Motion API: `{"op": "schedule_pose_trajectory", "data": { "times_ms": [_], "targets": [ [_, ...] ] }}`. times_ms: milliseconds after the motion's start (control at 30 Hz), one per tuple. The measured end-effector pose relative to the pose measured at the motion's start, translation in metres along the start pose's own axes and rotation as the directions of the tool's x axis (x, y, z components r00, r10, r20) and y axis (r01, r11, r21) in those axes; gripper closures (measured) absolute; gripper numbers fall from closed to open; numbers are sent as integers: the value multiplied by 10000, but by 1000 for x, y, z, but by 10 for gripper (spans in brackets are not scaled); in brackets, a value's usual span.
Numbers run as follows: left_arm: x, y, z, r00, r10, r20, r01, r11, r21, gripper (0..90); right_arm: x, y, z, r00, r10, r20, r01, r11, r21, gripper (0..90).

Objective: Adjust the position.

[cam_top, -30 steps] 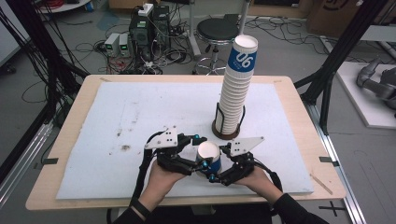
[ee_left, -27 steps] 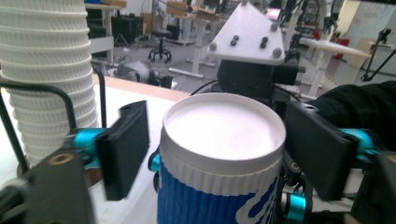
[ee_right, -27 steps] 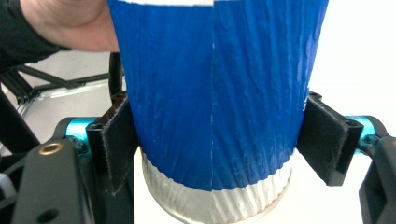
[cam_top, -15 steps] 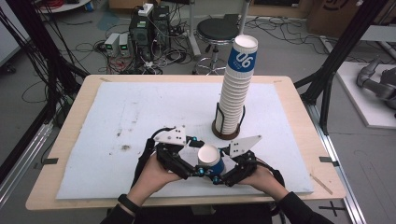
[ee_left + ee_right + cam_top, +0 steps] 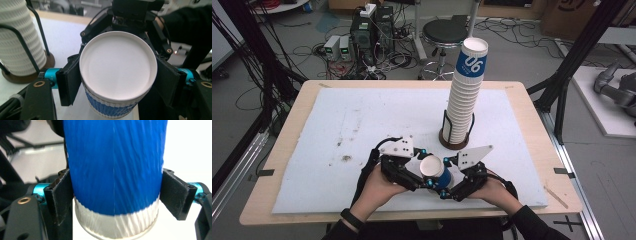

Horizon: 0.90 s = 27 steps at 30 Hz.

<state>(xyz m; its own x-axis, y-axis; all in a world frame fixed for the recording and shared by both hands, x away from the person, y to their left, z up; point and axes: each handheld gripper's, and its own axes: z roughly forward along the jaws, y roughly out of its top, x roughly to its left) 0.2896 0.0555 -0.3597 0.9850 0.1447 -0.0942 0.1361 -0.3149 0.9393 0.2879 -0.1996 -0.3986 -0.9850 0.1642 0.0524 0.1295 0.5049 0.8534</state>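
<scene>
1. Compared with a second before, both grippers and the cup between them sat almost where they had been, at the near middle of the table; the left gripper had edged slightly, and the stack of cups had not shifted.
2. Paper cup (image 5: 432, 167): white, ribbed, with a blue band; held just above the white mat (image 5: 337, 125) between the two grippers, its open mouth tilted up towards the high camera. In the left gripper view its rim and pale inside (image 5: 117, 67) faced the lens.
3. Left gripper (image 5: 422, 172): held in the person's left hand (image 5: 374, 187). Its jaws had just been closing, the cup between them, and both black pads (image 5: 68, 82) lay against the cup wall just under the rim, pinching it.
4. Right gripper (image 5: 447, 182): held in the person's right hand (image 5: 494, 192). Its jaws had just been opening with the cup's blue band (image 5: 115, 167) between them; the left pad (image 5: 61, 195) lay against the cup, the right pad stood at its edge, and whether it pressed could not be told.
5. Stack of paper cups (image 5: 464, 95): tall, upright in a wire holder on a round brown base (image 5: 453, 142), just beyond the grippers, apart from them; top cup banded blue, marked "06".
6. Table (image 5: 277, 150): wooden, mat stained left of centre.
</scene>
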Motion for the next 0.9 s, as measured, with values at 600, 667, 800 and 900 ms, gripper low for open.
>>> {"op": "schedule_pose_trajectory", "data": {
  "times_ms": [600, 667, 800, 900],
  "targets": [
    [2, -6, -18, 9974, -650, 300, 715, 9211, -3827, 288, -4, 6, -26, 9953, 908, -324, -963, 9492, -2996, 145],
    [2, -6, -18, 9975, -623, 320, 697, 9259, -3712, 289, -5, 6, -26, 9956, 870, -337, -929, 9559, -2786, 160],
    [3, -7, -18, 9981, -570, 242, 618, 9367, -3446, 289, -6, 6, -28, 9967, 730, -347, -794, 9648, -2508, 188],
    [4, -5, -19, 9982, -577, 180, 604, 9530, -2968, 285, -8, 7, -31, 9978, 596, -274, -644, 9700, -2344, 199]
  ]
}}
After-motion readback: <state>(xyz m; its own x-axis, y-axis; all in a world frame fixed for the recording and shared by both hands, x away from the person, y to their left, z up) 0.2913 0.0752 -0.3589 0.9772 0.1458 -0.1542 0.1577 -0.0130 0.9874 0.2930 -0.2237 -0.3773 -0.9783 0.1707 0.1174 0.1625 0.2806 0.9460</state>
